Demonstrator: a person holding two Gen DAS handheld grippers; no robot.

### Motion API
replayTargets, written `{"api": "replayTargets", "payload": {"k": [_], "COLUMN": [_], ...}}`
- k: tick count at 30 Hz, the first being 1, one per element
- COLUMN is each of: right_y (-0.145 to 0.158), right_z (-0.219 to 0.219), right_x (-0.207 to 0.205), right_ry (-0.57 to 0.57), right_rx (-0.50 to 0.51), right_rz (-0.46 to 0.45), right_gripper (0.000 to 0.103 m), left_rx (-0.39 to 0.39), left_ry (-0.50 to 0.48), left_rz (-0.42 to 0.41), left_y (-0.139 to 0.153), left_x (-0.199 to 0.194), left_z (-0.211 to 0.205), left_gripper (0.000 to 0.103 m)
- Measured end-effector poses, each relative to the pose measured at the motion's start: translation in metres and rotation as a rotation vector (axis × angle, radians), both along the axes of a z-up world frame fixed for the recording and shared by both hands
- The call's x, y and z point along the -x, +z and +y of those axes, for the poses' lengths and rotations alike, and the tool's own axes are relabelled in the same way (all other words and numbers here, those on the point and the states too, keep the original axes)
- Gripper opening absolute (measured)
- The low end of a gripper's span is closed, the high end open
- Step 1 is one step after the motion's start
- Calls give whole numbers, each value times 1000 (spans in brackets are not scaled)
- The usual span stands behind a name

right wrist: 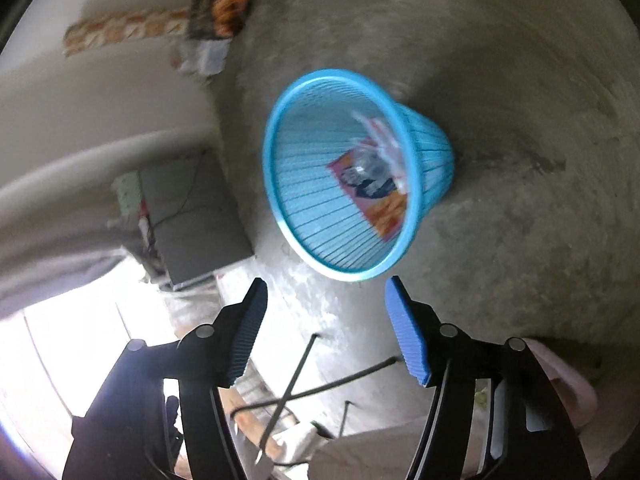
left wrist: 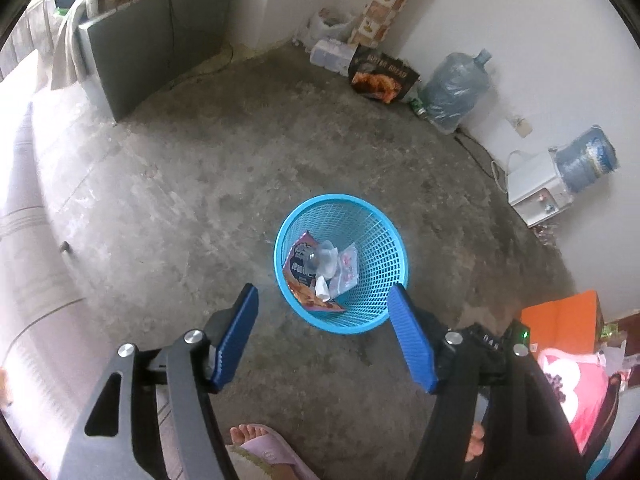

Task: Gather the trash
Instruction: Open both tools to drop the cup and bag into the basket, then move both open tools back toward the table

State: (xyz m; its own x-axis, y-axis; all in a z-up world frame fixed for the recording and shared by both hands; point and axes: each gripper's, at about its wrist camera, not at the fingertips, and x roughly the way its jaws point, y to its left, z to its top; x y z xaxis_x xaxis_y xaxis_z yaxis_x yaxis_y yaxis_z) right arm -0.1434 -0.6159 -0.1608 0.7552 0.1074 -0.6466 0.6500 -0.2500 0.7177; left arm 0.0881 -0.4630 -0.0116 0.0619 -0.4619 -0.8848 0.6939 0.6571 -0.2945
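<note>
- Trash lies in the bottom of a blue mesh wastebasket [left wrist: 372, 216]: a pink-and-orange snack wrapper [left wrist: 306, 280], a crumpled clear plastic cup [left wrist: 326, 258], a clear pink-printed packet [left wrist: 347, 270] and a small white scrap [left wrist: 322, 286].
- The wastebasket stands upright on the bare concrete floor [left wrist: 192, 208], well apart from the walls.
- Left claw [left wrist: 324, 336] hangs above the floor at the basket's 6 o'clock, its blue pads [left wrist: 236, 340] spread wide with nothing between them; the right-hand pad overlaps the basket's near rim in the left wrist view.
- Right claw [right wrist: 326, 330] is likewise apart and empty, the basket [right wrist: 320, 248] just beyond its tips at 12 o'clock; this view is blurred, yet the wrapper [right wrist: 380, 204] shows inside.
- Person's bare toes in a pale slipper [left wrist: 260, 444] show at 6 o'clock in the left wrist view.
- Against the wall at 1 o'clock from the basket sit a dark bread bag [left wrist: 380, 76] and a large water bottle [left wrist: 456, 88] wrapped in plastic.
- At 3 o'clock a white water dispenser [left wrist: 536, 188] carries a second bottle [left wrist: 586, 160].
- Dark grey cabinet [left wrist: 136, 52] stands at 10 o'clock.
- Orange mat [left wrist: 560, 320] and pink cloth [left wrist: 580, 384] lie at 4 o'clock.
</note>
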Motion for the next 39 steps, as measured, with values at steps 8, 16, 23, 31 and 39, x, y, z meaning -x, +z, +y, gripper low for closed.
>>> {"api": "replayTargets", "payload": {"k": [8, 16, 23, 31, 39], "right_y": [79, 145, 188, 210, 197], "right_z": [19, 63, 117, 210, 287], "right_x": [-41, -99, -172, -296, -400], "right_ry": [215, 439, 649, 945, 1148], "right_rx": [159, 270, 338, 369, 373], "right_rz": [-72, -164, -229, -281, -219], "right_gripper": [67, 68, 68, 68, 68], "left_rx": [116, 190, 239, 317, 313], "left_ry": [54, 184, 361, 655, 885], "left_rz": [-96, -190, -255, -94, 85], "left_y": [69, 121, 160, 162, 120], "left_x": [9, -9, -49, -124, -212], "left_z": [87, 210, 346, 493, 570], "left_gripper": [74, 79, 82, 82, 82]}}
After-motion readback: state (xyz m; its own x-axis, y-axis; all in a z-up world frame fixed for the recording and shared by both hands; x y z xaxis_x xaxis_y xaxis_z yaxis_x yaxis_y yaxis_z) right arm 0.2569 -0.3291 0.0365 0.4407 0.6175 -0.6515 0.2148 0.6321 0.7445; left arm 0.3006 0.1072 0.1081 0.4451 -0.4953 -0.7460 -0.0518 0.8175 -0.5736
